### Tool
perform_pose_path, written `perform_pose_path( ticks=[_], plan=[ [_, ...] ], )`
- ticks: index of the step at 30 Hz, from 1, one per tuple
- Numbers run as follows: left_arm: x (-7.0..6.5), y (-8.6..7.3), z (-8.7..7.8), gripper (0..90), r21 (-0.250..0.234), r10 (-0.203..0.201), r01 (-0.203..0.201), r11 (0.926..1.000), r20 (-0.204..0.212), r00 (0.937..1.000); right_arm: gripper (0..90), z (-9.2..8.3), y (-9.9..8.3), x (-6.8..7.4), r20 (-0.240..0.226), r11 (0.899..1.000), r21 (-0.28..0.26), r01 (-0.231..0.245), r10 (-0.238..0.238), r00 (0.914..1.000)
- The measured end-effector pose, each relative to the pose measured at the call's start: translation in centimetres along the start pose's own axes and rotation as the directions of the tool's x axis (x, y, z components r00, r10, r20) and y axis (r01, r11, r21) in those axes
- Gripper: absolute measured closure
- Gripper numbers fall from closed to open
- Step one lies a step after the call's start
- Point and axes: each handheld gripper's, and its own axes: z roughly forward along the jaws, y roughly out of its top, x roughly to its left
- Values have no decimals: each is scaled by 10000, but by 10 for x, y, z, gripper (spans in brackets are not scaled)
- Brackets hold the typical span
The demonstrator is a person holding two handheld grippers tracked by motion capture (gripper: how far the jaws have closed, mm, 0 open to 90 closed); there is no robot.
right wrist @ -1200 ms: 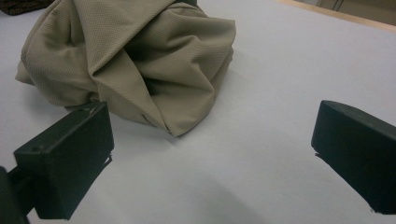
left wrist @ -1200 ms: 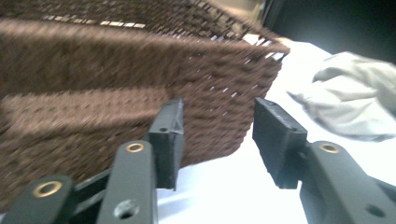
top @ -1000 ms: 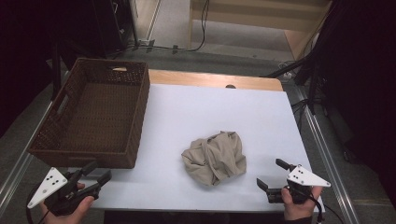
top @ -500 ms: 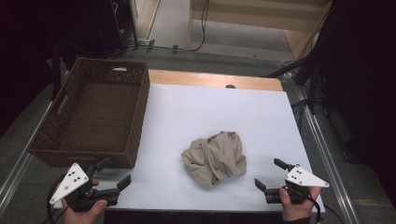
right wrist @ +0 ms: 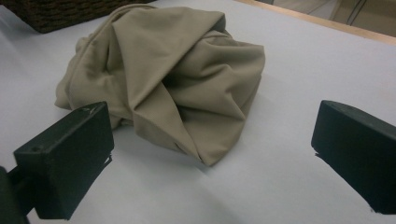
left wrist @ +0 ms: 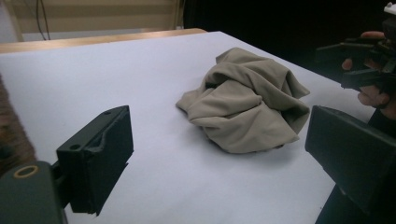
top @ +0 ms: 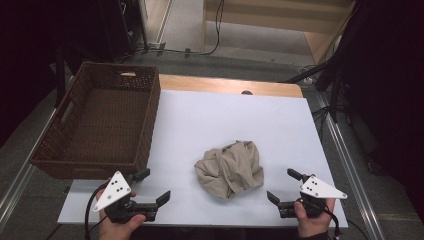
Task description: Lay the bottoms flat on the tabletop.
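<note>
Cloth is seen crumpled mid-table, between left gripper and right gripper; both are spread, the left's jaws just opened, nothing held. Only a loose fold may be pinched, dragging it.

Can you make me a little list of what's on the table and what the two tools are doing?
cloth: crumpled beige heap lying on the white table
basket: brown wicker, at the table's left edge, nothing seen inside
left tool: jaws have just been opening, nothing between them, apart from the cloth
right tool: jaws open, nothing between them, aimed at the cloth
touching the cloth: neither tool
</note>
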Motion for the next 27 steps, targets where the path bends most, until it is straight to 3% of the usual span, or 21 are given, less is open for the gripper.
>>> perform_pose_path(
  ticks=[4,12,16,19,20,26,27],
  plan=[
    [-9,2,16,14,217,61,-72,9997,486,9988,0,4,6,4,-107,10000,-55,66,-67,9999],
    [-20,3,42,0,484,173,-213,9986,811,9966,0,10,24,8,-26,9993,-380,-57,56,10000],
    [-19,4,60,0,684,-10,-53,9976,921,9957,0,19,31,14,6,9996,-273,-28,28,10000],
    [-14,5,84,0,1038,-148,70,9946,745,9971,0,31,40,21,-58,9999,-14,154,-154,9999],
    [-14,5,84,0,1038,-148,70,9946,745,9971,0,31,40,21,-58,9999,-14,154,-154,9999],
    [-6,2,121,0,1619,-303,173,9867,784,9965,0,49,52,28,-486,10000,-1,54,-54,9988],
    [-5,-3,130,7,1939,-297,130,9809,839,9960,0,55,53,32,-644,10000,-22,33,-34,9979]
  ],
)
